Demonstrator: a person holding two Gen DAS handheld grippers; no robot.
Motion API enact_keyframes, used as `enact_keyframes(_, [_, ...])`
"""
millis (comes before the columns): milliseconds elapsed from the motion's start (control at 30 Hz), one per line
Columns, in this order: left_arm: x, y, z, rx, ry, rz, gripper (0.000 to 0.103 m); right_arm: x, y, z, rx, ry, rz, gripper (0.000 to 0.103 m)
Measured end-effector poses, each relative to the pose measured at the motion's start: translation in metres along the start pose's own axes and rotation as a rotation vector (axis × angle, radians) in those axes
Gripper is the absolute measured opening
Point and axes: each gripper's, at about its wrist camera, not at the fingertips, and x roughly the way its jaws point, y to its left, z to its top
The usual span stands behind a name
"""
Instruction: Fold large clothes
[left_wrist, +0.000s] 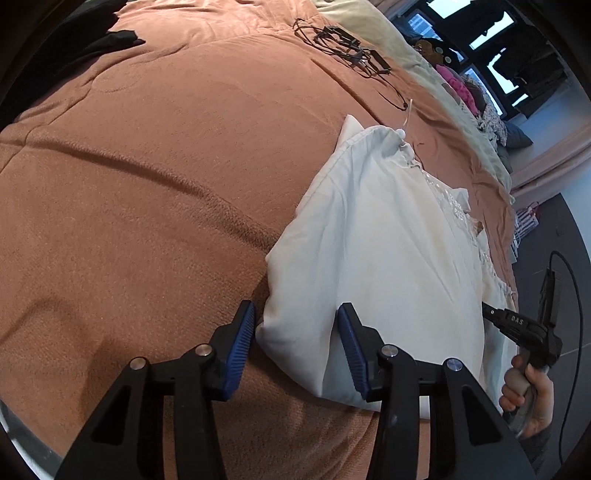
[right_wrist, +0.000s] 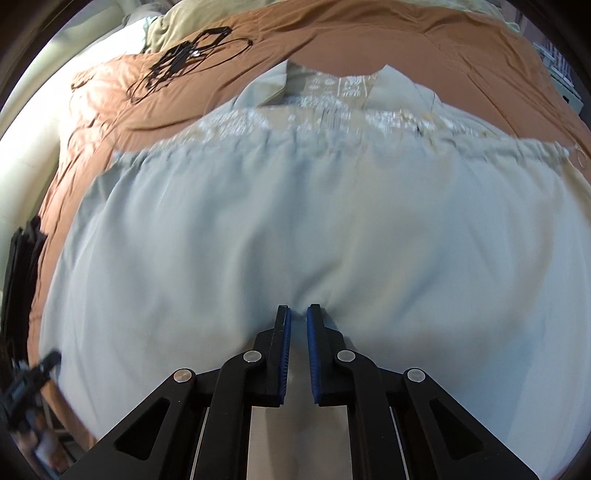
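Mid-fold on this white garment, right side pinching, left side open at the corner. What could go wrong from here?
1. The right gripper pinches only a small fold of the white garment; a pull may slip it free.
2. The left gripper is open around the garment's corner, so lifting now would probably skew the fold.
3. The black cables lie on the brown blanket beyond the collar; dragging the cloth that way might snag them.

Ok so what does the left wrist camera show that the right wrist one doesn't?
Only the left wrist view shows the window, the floor beside the bed, the pink item at the bed's far edge, and the person's hand holding the right gripper's handle. Only the right wrist view shows the right gripper pinching the white garment, and lace trim face-on. Both show the garment, the brown bedspread, and black cables. The left gripper is open at the garment's corner.
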Motion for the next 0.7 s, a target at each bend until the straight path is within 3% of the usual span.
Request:
enact_keyframes(300, [0.004, 0.002, -0.002, -0.055, -0.011, 0.002, 0.047, 0.023, -0.018, 0.055, 0.047, -0.023, -0.031, 0.004])
enact_keyframes(400, [0.005, 0.003, -0.002, -0.062, -0.013, -0.010, 0.035, 0.017, -0.014, 0.060, 0.039, -0.013, -0.057, 0.004])
enact_keyframes(500, [0.002, 0.003, -0.002, -0.076, -0.008, -0.044, 0.023, -0.004, -0.008, 0.051, 0.023, -0.039, -0.029, 0.004])
enact_keyframes(633, [-0.013, -0.006, 0.001, -0.043, -0.044, -0.074, 0.021, -0.029, 0.000, 0.016, 0.007, -0.029, 0.029, 0.011])
enact_keyframes(667, [-0.019, -0.010, 0.002, -0.032, -0.059, -0.092, 0.020, -0.034, 0.002, 0.007, 0.002, -0.028, 0.038, 0.015])
enact_keyframes(700, [-0.024, -0.013, 0.004, -0.024, -0.068, -0.106, 0.020, -0.039, 0.005, -0.004, -0.004, -0.024, 0.046, 0.026])
